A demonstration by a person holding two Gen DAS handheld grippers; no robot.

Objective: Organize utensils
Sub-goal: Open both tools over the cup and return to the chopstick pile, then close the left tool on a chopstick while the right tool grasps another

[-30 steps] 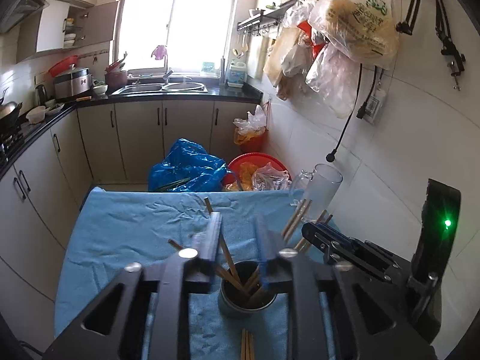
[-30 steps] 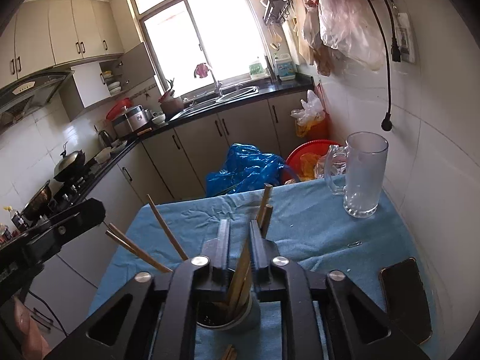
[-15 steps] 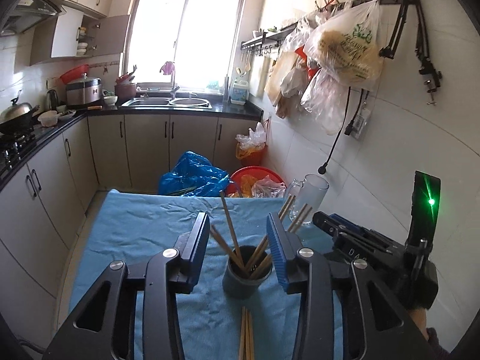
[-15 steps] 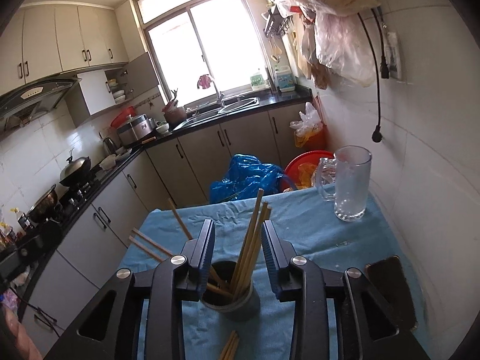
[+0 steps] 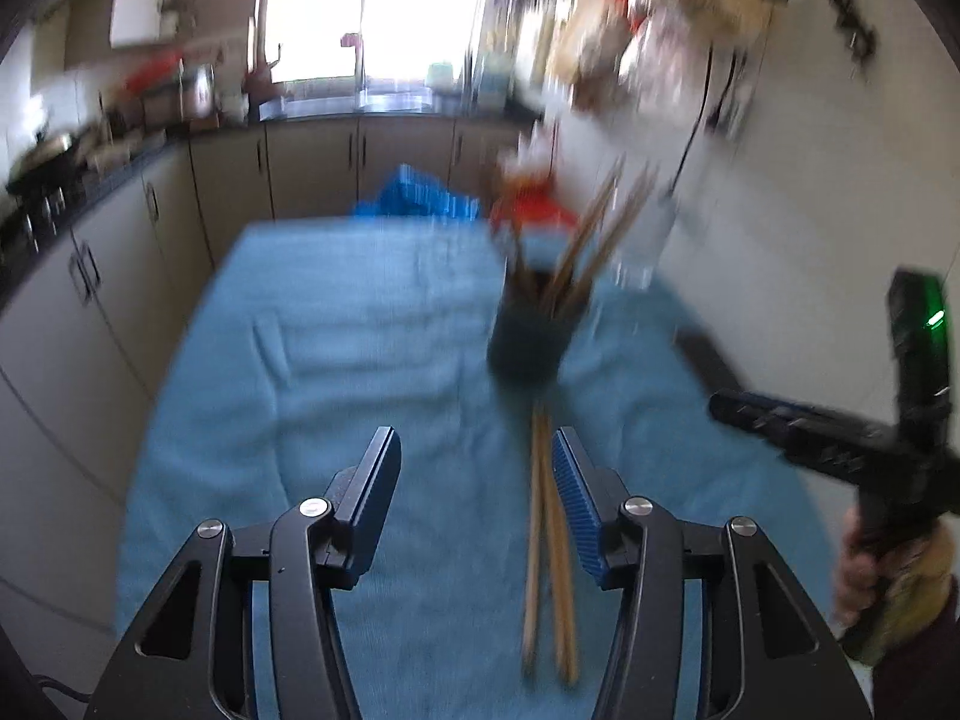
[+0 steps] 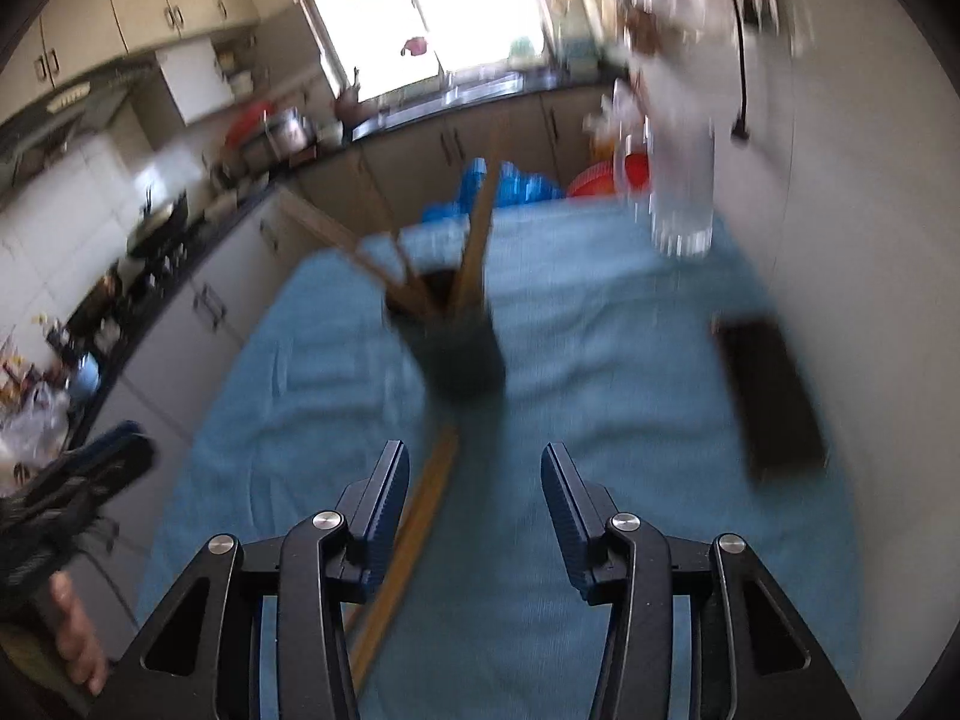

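Note:
A dark cup [image 5: 528, 336] holding several wooden chopsticks [image 5: 591, 234] stands on the blue cloth [image 5: 360, 330]; it also shows in the right wrist view [image 6: 462, 348]. A loose pair of chopsticks [image 5: 549, 546] lies on the cloth in front of the cup, by my left gripper's right finger; in the right wrist view the pair [image 6: 408, 546] lies by the left finger. My left gripper [image 5: 474, 492] is open and empty, well back from the cup. My right gripper [image 6: 474, 504] is open and empty, also back from the cup. Both views are motion-blurred.
A glass mug [image 6: 681, 192] stands at the cloth's far right. A dark phone [image 6: 771, 396] lies on the cloth near the right wall. Kitchen cabinets [image 5: 108, 276] run along the left. A blue bag [image 5: 420, 201] and red basin [image 5: 534, 210] sit beyond the table.
Both grippers have pulled back and away from the cup and opened wider. The chopsticks the right gripper held now stand in the cup. The loose pair is now fully in view.

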